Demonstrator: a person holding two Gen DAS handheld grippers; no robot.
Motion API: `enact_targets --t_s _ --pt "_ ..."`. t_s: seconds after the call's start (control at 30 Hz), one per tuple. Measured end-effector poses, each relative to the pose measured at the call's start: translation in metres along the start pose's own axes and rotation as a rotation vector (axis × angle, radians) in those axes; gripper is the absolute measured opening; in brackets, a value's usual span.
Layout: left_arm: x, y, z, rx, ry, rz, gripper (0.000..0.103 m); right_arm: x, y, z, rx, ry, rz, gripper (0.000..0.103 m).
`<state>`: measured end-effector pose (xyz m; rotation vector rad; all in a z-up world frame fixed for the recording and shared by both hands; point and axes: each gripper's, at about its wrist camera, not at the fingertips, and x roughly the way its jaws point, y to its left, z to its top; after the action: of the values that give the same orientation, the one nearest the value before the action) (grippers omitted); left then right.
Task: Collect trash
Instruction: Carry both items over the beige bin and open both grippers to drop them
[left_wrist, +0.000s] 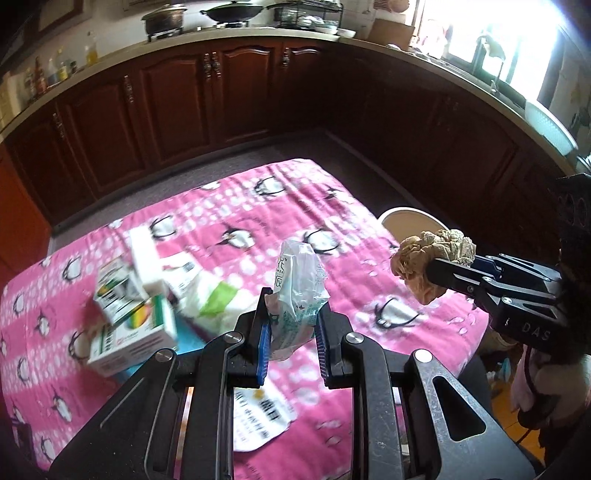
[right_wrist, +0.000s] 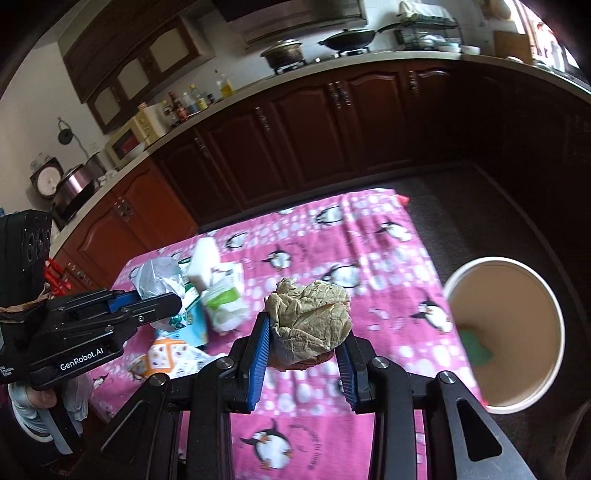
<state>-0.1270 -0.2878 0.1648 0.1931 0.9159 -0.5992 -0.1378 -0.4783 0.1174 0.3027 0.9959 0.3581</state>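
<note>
My left gripper is shut on a crumpled white-green plastic wrapper and holds it above the pink penguin cloth. It also shows in the right wrist view with the wrapper. My right gripper is shut on a ball of crumpled brown paper, held above the cloth; the left wrist view shows it at the right with the paper. A round bin stands on the floor right of the table, with a green scrap inside.
Small cartons, a white box, a white-green bag and a printed packet lie on the cloth's left part. Dark wooden cabinets and a counter with pots run behind the table.
</note>
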Motion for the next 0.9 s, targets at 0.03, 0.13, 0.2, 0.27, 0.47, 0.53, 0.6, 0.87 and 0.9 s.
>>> enact_targets --t_s 0.03,0.13,0.2,0.27,0.47,0.53,0.6,0.87,0.9 --pt "0.003 -0.006 0.003 0.01 -0.001 -0.005 0.018 -0.003 -0.006 0.0 0.008 -0.005 -0.008 0.032" --pt "0.011 -0.021 0.012 0.026 0.004 -0.024 0.018 -0.011 -0.022 0.0 0.029 -0.016 -0.035 0.032" --pt "0.018 -0.031 0.017 0.033 0.008 -0.042 0.018 -0.017 -0.034 0.001 0.043 -0.025 -0.061 0.032" --pt "0.023 -0.041 0.021 0.039 0.013 -0.063 0.018 -0.023 -0.048 0.001 0.054 -0.032 -0.092 0.032" --pt "0.045 -0.076 0.036 0.062 0.033 -0.143 0.018 -0.04 -0.094 0.001 0.124 -0.052 -0.184 0.032" --pt "0.055 -0.088 0.042 0.062 0.042 -0.188 0.018 -0.042 -0.109 0.0 0.147 -0.045 -0.212 0.032" --pt "0.065 -0.098 0.048 0.058 0.049 -0.24 0.019 -0.042 -0.124 -0.003 0.168 -0.032 -0.234 0.032" --pt "0.109 -0.123 0.062 0.029 0.096 -0.309 0.019 -0.025 -0.169 -0.01 0.206 0.017 -0.329 0.032" --pt "0.115 -0.126 0.063 0.025 0.104 -0.314 0.019 -0.023 -0.173 -0.01 0.213 0.021 -0.334 0.032"
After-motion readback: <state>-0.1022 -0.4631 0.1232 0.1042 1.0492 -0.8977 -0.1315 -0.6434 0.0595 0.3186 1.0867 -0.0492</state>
